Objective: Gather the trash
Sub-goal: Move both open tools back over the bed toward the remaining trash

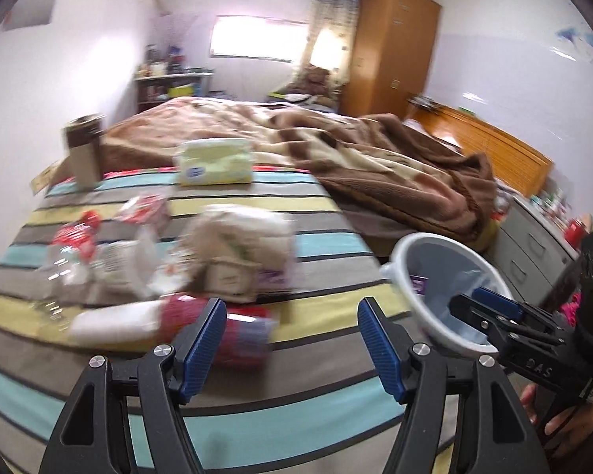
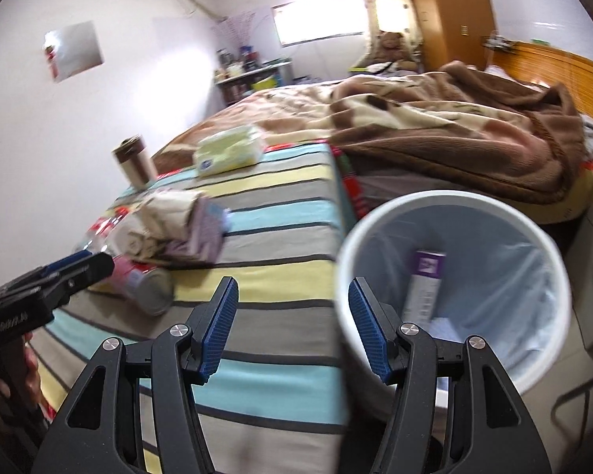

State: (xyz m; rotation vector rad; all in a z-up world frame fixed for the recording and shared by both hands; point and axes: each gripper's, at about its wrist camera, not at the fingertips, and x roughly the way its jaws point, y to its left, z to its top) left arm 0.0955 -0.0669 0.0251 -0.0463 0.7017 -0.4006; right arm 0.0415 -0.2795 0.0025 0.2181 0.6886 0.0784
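Both jaws released, holding nothing; white bin (image 2: 450,276) holds a purple-white box (image 2: 425,280)

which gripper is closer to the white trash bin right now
Right. The right gripper is open at the rim of the white trash bin. The left gripper is open over the striped bed, beside the trash pile.

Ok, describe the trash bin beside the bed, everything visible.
The trash bin is round, white and plastic-looking, lined with a clear bag. It stands upright off the corner of the bed, mouth open. Inside, a purple-and-white box stands on end against the wall, with pale paper below it. Neither gripper touches it.
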